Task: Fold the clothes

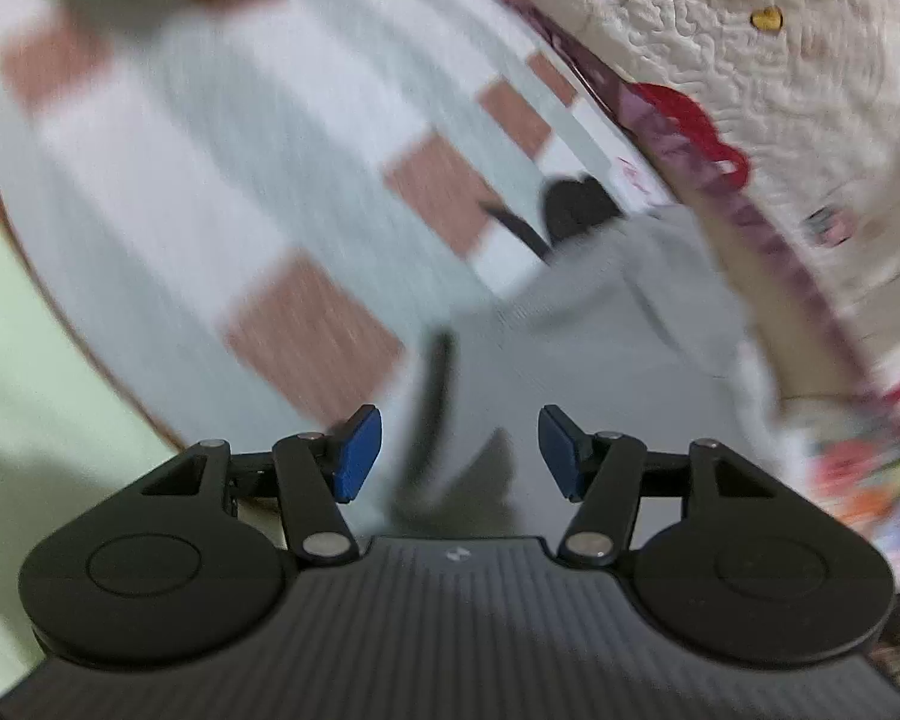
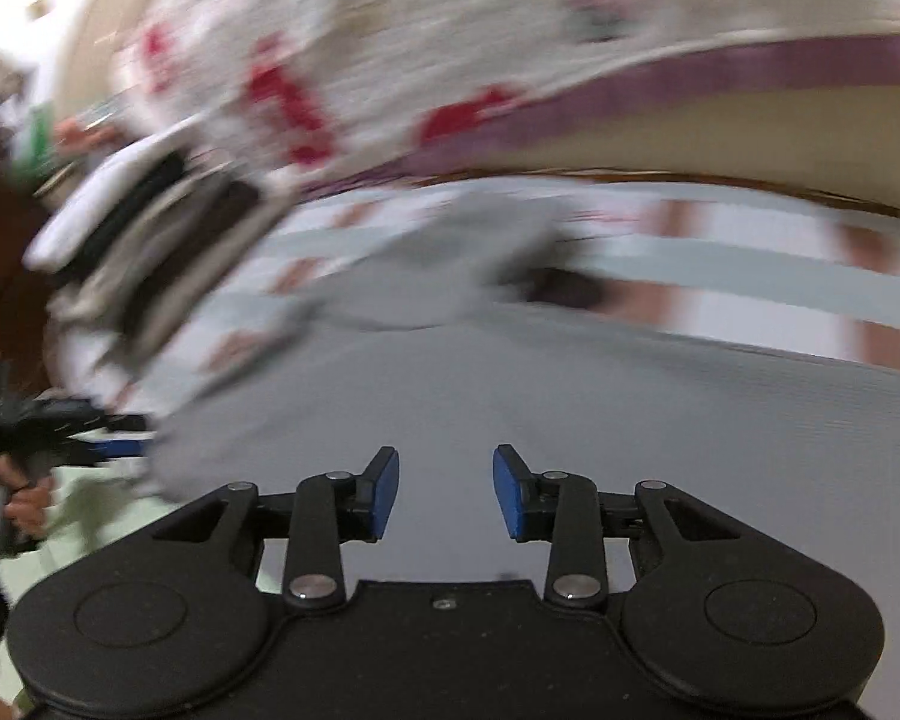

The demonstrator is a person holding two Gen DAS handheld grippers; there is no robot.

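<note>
A grey garment (image 1: 600, 360) lies spread on a checked bed sheet (image 1: 240, 192) of pale green, white and brown squares. It has a dark edge or band (image 1: 438, 372) and a black patch (image 1: 576, 204) at its far end. My left gripper (image 1: 459, 450) is open and empty, just above the garment's near edge. In the right wrist view the same grey garment (image 2: 510, 372) fills the middle. My right gripper (image 2: 447, 492) is open and empty above it. Both views are motion-blurred.
A white quilt with red shapes (image 1: 750, 60) and a purple border is bunched along the bed's far side; it also shows in the right wrist view (image 2: 390, 60). A stack of folded clothes (image 2: 150, 228) sits at left. The other hand-held gripper (image 2: 48, 432) shows at far left.
</note>
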